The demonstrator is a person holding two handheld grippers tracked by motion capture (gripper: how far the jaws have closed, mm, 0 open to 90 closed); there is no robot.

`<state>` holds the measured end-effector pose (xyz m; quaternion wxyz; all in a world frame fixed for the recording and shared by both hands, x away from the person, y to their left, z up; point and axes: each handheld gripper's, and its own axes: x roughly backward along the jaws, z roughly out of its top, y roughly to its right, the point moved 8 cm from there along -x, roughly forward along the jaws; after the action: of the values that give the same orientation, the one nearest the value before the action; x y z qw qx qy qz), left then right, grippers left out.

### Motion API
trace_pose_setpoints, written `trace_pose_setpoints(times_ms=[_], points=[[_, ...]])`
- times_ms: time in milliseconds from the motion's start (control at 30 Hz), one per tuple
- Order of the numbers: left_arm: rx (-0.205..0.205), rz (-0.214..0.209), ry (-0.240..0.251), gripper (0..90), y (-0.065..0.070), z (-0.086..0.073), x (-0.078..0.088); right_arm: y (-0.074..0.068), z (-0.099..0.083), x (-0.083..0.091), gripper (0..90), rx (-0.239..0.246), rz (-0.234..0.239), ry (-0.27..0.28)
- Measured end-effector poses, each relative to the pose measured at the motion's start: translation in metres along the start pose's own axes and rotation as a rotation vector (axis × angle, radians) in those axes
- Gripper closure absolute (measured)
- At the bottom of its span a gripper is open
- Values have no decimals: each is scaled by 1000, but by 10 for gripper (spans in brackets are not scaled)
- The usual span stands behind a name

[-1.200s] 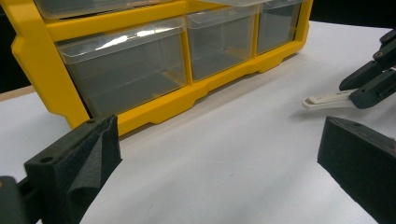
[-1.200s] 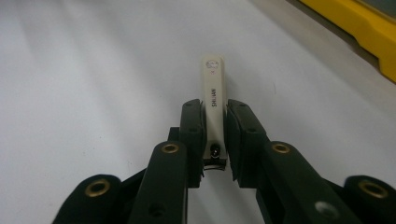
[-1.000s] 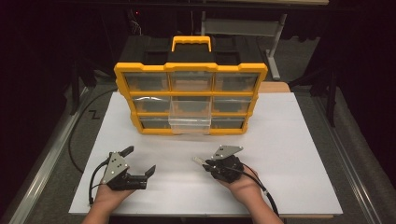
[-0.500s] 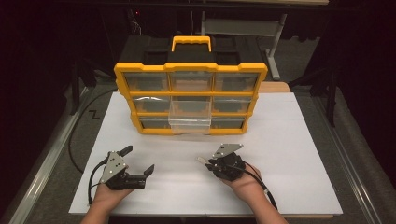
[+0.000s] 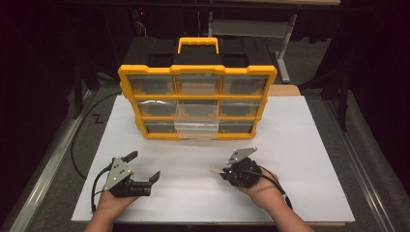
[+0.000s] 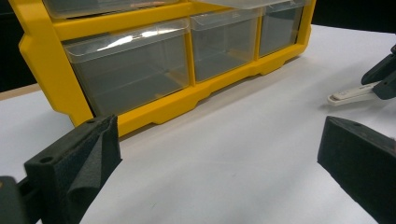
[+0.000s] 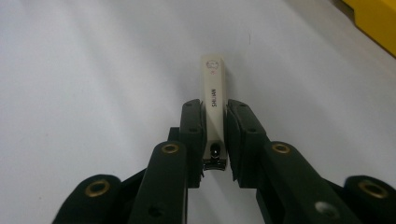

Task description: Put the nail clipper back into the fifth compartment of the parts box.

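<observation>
A white nail clipper (image 7: 214, 100) is pinched between the pads of the right gripper (image 7: 214, 140), which is held low over the white counter (image 5: 309, 145) at the near right; the clipper's cream handle sticks out past the fingertips, its printed face up and its metal end back between the jaws. In the high view the clipper (image 5: 216, 169) is seen pointing left from the right gripper (image 5: 227, 171), just above the sheet. The left gripper (image 5: 142, 169) is held at the near left, well apart from the right one, with its jaws spread wide and nothing between them. In the left gripper view the clipper (image 6: 350, 94) shows at the far right, beyond the open jaws. A yellow organiser (image 5: 126, 77) with clear drawers stands upright at the back of the counter, and its middle drawer (image 5: 197, 126) is pulled out toward the person.
</observation>
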<state>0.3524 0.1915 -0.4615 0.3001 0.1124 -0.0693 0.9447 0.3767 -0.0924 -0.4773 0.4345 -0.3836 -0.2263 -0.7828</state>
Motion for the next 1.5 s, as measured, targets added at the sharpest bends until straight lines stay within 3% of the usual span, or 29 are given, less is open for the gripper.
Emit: trace_pose_setpoints(times_ms=[600, 1500], points=[[-5, -4, 0, 2, 1, 0, 0, 5, -12, 11, 796, 9, 40, -57], [-9, -3, -1, 2, 0, 0, 1, 9, -16, 25, 796, 42, 69, -140]])
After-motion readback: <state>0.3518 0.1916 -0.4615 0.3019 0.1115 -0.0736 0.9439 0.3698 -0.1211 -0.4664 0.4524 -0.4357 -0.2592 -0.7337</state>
